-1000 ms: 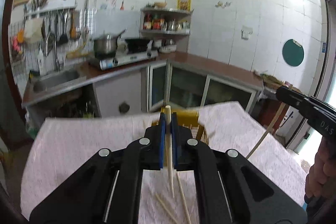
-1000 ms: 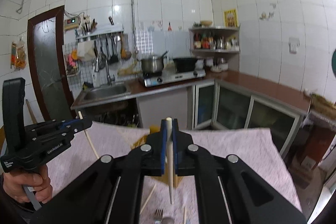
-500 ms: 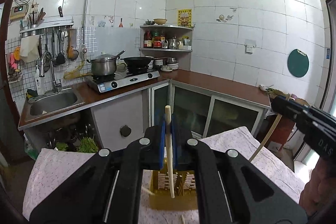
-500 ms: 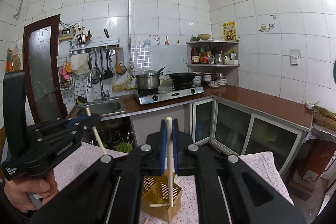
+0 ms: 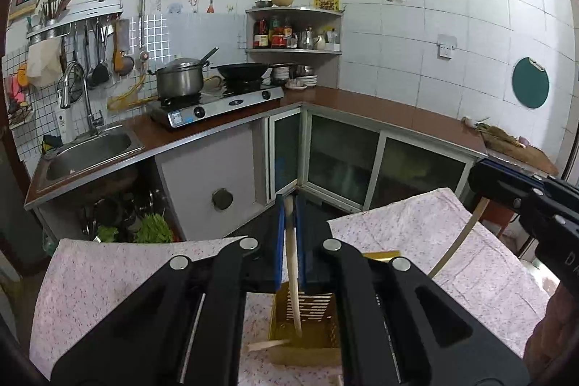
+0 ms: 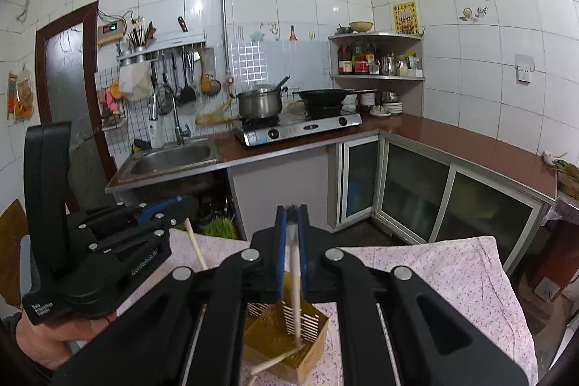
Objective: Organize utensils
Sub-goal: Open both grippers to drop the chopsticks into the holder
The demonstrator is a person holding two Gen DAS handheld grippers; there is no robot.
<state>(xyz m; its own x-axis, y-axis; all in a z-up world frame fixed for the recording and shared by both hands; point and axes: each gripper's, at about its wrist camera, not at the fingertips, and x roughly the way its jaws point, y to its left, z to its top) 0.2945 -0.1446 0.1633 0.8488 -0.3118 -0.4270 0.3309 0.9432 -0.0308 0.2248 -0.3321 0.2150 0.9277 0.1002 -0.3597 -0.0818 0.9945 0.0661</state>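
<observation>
Left gripper: jaws nearly closed, clamped on one pale chopstick between the blue pads; stick runs from the fingertips toward 6 o'clock, lower tip over the yellow basket
Right gripper: same narrow grip, pinching its own chopstick; slightly blurred; lower end reaches into the basket mouth
Yellow basket: slotted plastic holder lying on the tablecloth at 6 o'clock in both wrist views, open side facing the cameras
Loose chopstick: rests partly in the basket, one end poking out over its front edge toward 7 o'clock
Tablecloth: pink speckled cloth covering the table, near edge of the kitchen floor beyond it
Cross views: right gripper shows at 3 o'clock in the left wrist view with its stick slanting down toward 7 o'clock; left gripper shows at 9 o'clock in the right wrist view, a hand wrapped round its handle, stick angled down toward 5 o'clock
Grippers relative: side by side, apart, both aimed toward the basket
Background: sink at 9 o'clock, gas stove with steel pot and black wok at 11 o'clock, corner shelf of bottles at 12 o'clock, green round board on the wall at 2 o'clock
</observation>
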